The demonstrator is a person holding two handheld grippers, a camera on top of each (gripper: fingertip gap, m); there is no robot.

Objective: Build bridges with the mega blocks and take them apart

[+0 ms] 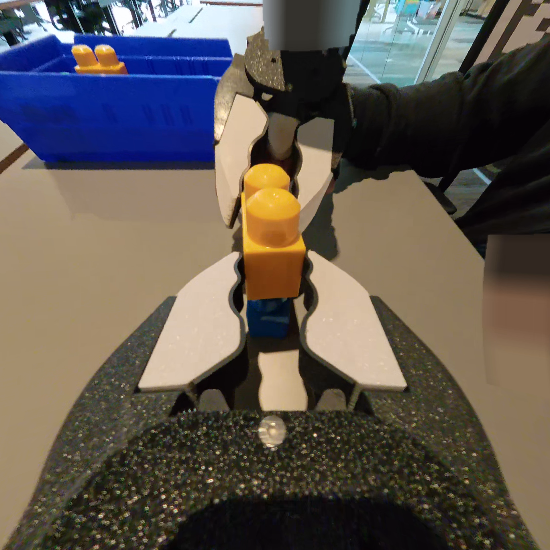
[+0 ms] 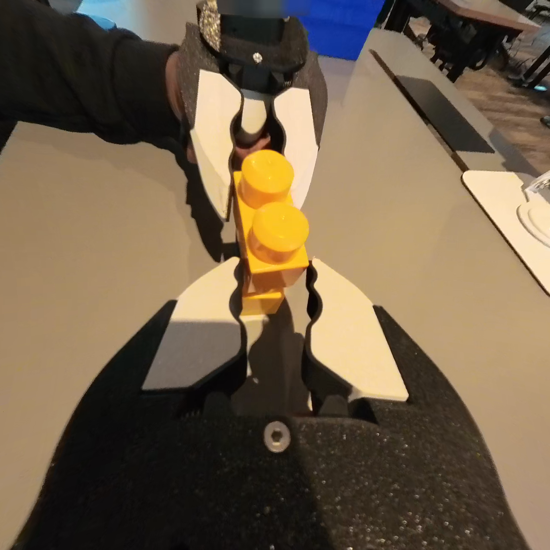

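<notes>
An orange two-stud block (image 1: 272, 268) lies across a blue block (image 1: 268, 323) at its near end in the left wrist view. In the right wrist view the same orange block (image 2: 275, 235) rests on a yellow block (image 2: 262, 303) at its other end. My left gripper (image 1: 274, 259) is shut on the orange block's end above the blue block. My right gripper (image 2: 273, 263) is shut on the opposite end. The two grippers face each other: the right gripper (image 1: 268, 226) shows beyond the block, and the left gripper (image 2: 263, 211) likewise.
A blue bin (image 1: 119, 113) stands at the back left of the grey table (image 1: 104, 253), with another orange block (image 1: 99, 59) in it. A white mat (image 2: 503, 205) lies on a table to the right. Black sleeves (image 1: 446, 125) reach in behind the grippers. The tips of both grippers are at nearly the same place.
</notes>
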